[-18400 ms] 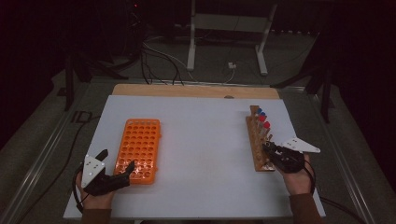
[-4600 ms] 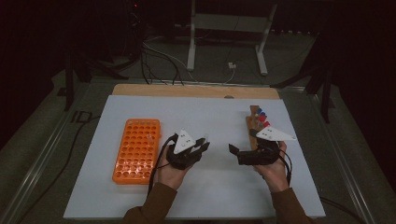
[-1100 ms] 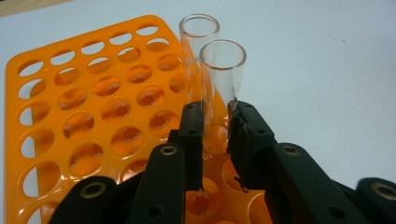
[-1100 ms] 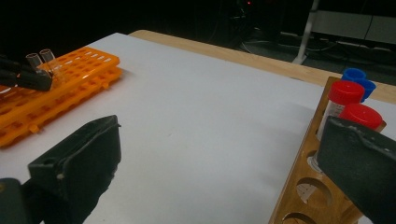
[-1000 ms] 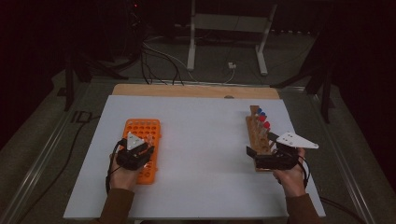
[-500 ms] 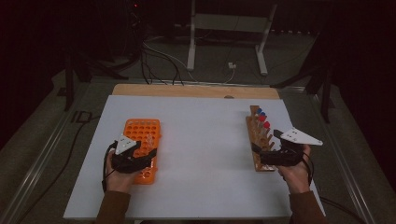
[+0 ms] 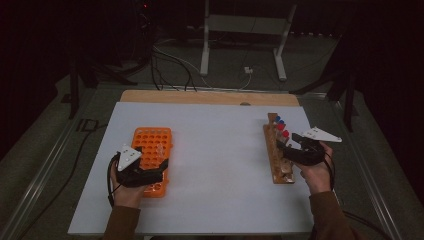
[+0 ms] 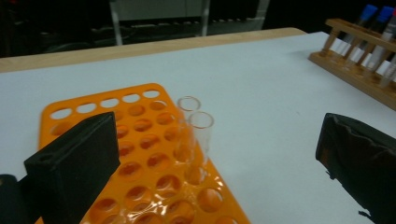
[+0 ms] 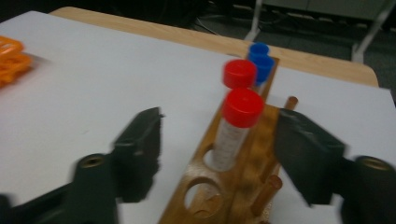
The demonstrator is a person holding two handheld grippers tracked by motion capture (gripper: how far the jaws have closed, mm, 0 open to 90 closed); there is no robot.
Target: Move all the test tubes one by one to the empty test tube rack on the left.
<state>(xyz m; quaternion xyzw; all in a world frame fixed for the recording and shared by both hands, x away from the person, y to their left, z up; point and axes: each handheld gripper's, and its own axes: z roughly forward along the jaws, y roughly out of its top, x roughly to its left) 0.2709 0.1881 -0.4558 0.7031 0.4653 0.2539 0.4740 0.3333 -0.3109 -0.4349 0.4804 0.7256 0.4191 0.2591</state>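
Two clear uncapped tubes (image 8: 195, 135) stand upright in neighbouring holes along the right edge of the orange rack (image 7: 152, 159), which lies on the left of the white table (image 7: 215, 150). Over the rack's near end sits the left gripper (image 7: 159, 169), its jaws wide apart with nothing between them (in its own view the tubes stand ahead, untouched). On the right, the wooden rack (image 7: 278, 152) holds capped tubes: the nearest red-capped tube (image 9: 236, 128), another red behind it, then two blue at the far end. Hovering at that rack, the right gripper (image 7: 286, 148) has its jaws spread to either side of the nearest red-capped tube, apparently not touching it. My reading is a tube transfer between racks, with a pick being lined up. Next, the right jaws would need to close squarely on the tube below its cap, then lift straight up clear of the hole.
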